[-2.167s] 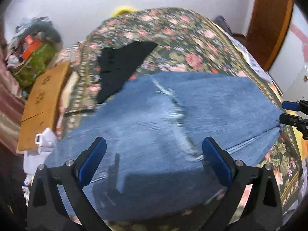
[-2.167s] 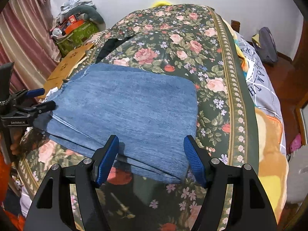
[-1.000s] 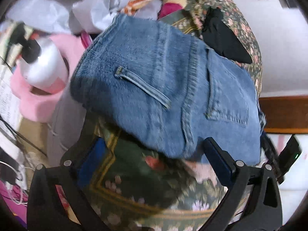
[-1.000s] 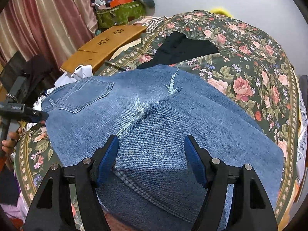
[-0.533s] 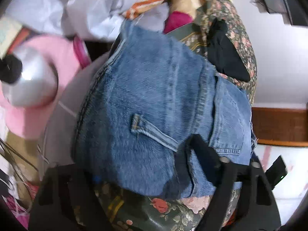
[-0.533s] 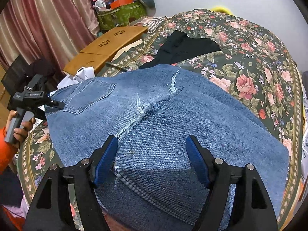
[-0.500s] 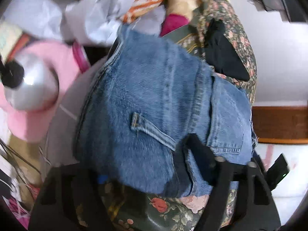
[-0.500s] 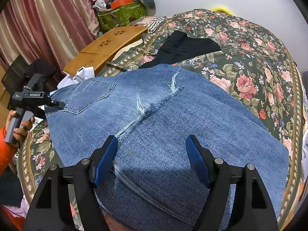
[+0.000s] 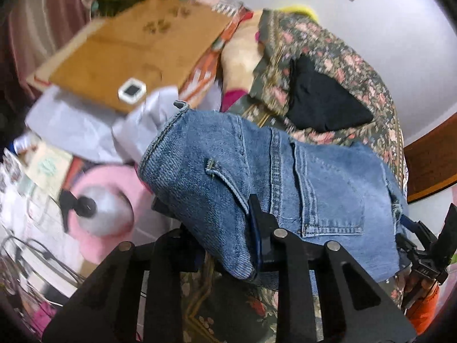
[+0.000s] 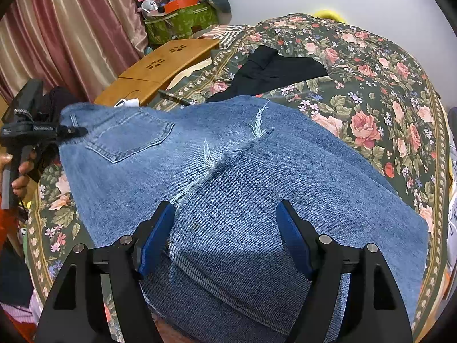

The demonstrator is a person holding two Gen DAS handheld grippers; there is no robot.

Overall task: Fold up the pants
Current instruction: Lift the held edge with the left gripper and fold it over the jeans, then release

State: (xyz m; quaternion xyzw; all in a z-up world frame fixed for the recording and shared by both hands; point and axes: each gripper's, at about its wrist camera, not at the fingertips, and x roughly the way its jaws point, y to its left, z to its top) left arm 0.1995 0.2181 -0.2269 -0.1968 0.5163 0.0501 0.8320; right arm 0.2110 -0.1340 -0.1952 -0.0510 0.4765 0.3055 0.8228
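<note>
The left gripper (image 9: 228, 228) has just been closing and now pinches the waistband of the jeans (image 10: 228, 177) – lifted at that corner. The right gripper (image 10: 225, 234) stands open above the folded denim, which lies on the floral bedspread (image 10: 385, 91).

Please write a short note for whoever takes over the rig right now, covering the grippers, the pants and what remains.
Left gripper: its jaws have just been closing and now pinch the waistband corner of the jeans, lifting it off the bed.
Right gripper: open, low over the jeans' near edge, holding nothing.
Jeans: across the bed, back pocket up, legs already folded onto the seat, frayed hems near the middle.
Done: first fold.
Left: probably carry the waist end over to finish the fold.
</note>
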